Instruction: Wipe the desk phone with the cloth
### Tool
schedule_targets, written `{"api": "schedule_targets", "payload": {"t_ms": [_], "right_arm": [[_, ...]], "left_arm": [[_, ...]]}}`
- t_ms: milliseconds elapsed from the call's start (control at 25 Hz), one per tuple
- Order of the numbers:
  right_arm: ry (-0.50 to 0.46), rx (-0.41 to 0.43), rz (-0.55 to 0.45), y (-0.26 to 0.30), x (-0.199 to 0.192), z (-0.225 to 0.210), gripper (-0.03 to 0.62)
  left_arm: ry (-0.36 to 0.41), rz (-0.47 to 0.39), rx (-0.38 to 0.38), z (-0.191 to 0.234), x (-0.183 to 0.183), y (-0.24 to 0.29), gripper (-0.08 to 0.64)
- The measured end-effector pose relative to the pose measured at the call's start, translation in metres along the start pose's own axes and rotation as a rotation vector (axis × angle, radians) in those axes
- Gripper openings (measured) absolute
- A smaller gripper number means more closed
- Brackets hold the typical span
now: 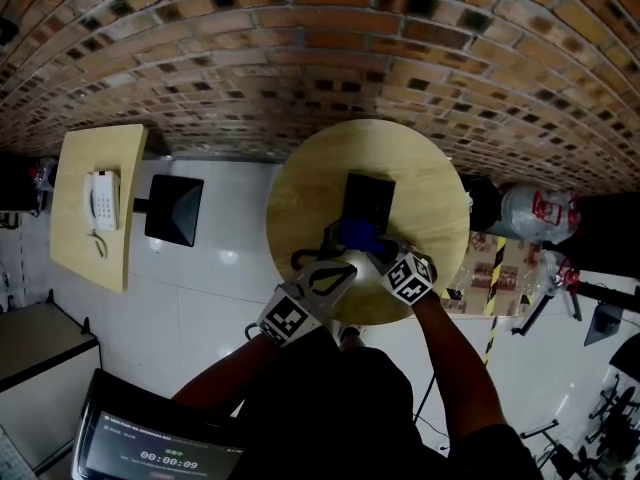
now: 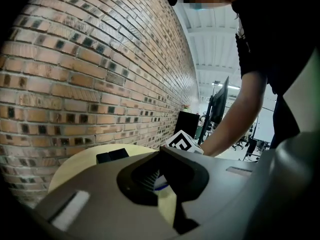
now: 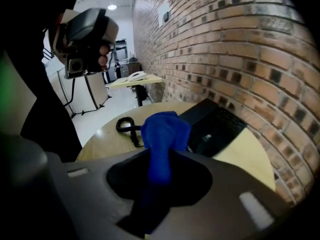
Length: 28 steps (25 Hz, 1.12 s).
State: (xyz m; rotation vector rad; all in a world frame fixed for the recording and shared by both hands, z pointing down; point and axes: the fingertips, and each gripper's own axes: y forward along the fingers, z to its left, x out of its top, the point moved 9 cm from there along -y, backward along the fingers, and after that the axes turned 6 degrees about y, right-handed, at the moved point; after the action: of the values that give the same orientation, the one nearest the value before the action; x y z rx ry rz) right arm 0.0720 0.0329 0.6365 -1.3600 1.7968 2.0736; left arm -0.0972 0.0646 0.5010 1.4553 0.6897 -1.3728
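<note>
A black desk phone (image 1: 368, 196) lies in the middle of a round wooden table (image 1: 430, 218); it also shows in the right gripper view (image 3: 215, 126). Its coiled cord (image 3: 127, 126) trails over the tabletop to the left. My right gripper (image 3: 160, 156) is shut on a bunched blue cloth (image 3: 165, 129), which hangs at the phone's near edge (image 1: 358, 234). My left gripper (image 1: 325, 271) hovers over the table just left of the cloth. In the left gripper view its jaws (image 2: 162, 180) stand a little apart, with only tabletop and a sliver of cloth showing between them.
A brick wall (image 1: 330, 58) runs right behind the table. To the left stands a small square side table (image 1: 75, 228) with a white phone (image 1: 102, 200), and a black stand (image 1: 175, 210) beside it. Bags and boxes (image 1: 535, 213) crowd the floor at right.
</note>
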Motion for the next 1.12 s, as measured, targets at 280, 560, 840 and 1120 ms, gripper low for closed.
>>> {"api": "schedule_targets", "payload": {"t_ms": [280, 560, 840, 1120], "right_arm": [[0.253, -0.236, -0.033, -0.046, -0.046, -0.076, 0.094], [0.486, -0.35, 0.066, -0.064, -0.126, -0.121, 0.094], [0.676, -0.284, 0.001, -0.058, -0.146, -0.131, 0.098], [0.663, -0.3, -0.002, -0.058, -0.146, -0.133, 0.131]], "left_arm": [[0.011, 0.008, -0.041, -0.009, 0.008, 0.014, 0.0], [0.018, 0.025, -0.068, -0.016, 0.004, 0.022, 0.0], [0.009, 0.031, -0.049, -0.012, 0.002, 0.023, 0.0], [0.004, 0.026, -0.052, -0.013, 0.002, 0.024, 0.0]]}}
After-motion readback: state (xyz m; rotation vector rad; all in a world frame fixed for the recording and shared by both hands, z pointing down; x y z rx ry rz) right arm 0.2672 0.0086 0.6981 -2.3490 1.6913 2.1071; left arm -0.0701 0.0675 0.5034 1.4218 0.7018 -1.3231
